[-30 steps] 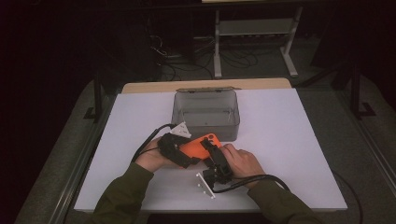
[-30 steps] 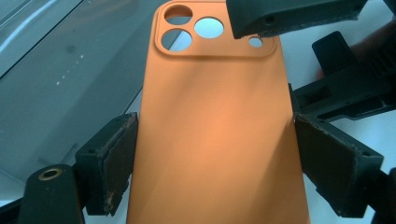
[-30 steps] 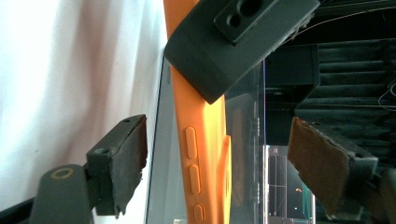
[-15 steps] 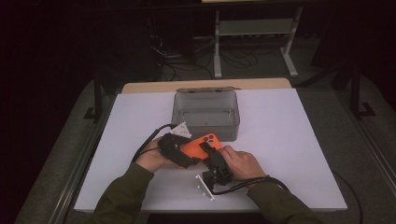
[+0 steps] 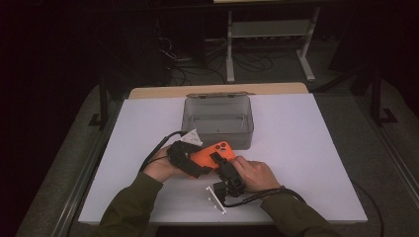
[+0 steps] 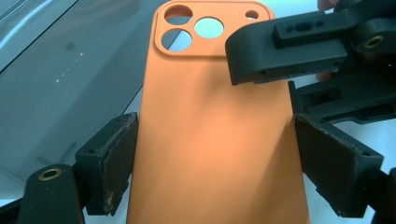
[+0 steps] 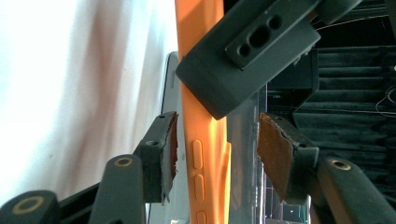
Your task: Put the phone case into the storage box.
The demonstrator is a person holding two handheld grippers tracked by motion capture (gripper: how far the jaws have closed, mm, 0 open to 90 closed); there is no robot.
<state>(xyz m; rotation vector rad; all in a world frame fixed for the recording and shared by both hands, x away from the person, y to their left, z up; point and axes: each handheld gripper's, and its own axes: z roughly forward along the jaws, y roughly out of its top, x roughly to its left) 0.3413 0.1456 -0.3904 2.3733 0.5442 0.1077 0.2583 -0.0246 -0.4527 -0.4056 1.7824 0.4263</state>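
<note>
Looking down from the high view, there's a white table [image 5: 306, 148] with a grey open box [image 5: 218, 122] sitting toward the back middle. Just in front of the box, the person's two hands meet over an orange phone case [image 5: 213, 154], held a bit above the tabletop near the box's front wall. The left gripper [image 5: 200, 165] comes in from the left with its cable looping off behind it, and the right gripper [image 5: 220, 163] comes in from the lower right, next to a small white bracket [image 5: 216, 201] lying on the table.

In the left gripper view, the orange case [image 6: 215, 135] runs straight up between the two black jaws, camera cutouts at the far end. Both pads [image 6: 119, 161] sit right against the long edges of the case, so this gripper is pinching it across its width. One jaw of the right gripper [image 6: 299, 49] lies across the top right of the case, near the cutouts.

In the right gripper view, the case [image 7: 205, 154] is seen edge-on, side buttons facing the camera. This gripper's jaws have just been closing with the case between them. The left pad [image 7: 172, 149] looks about touching the edge, while the right pad [image 7: 273, 156] is clearly still apart from it, so no real pinch yet. A jaw of the left gripper [image 7: 247, 56] crosses in front higher up.
</note>
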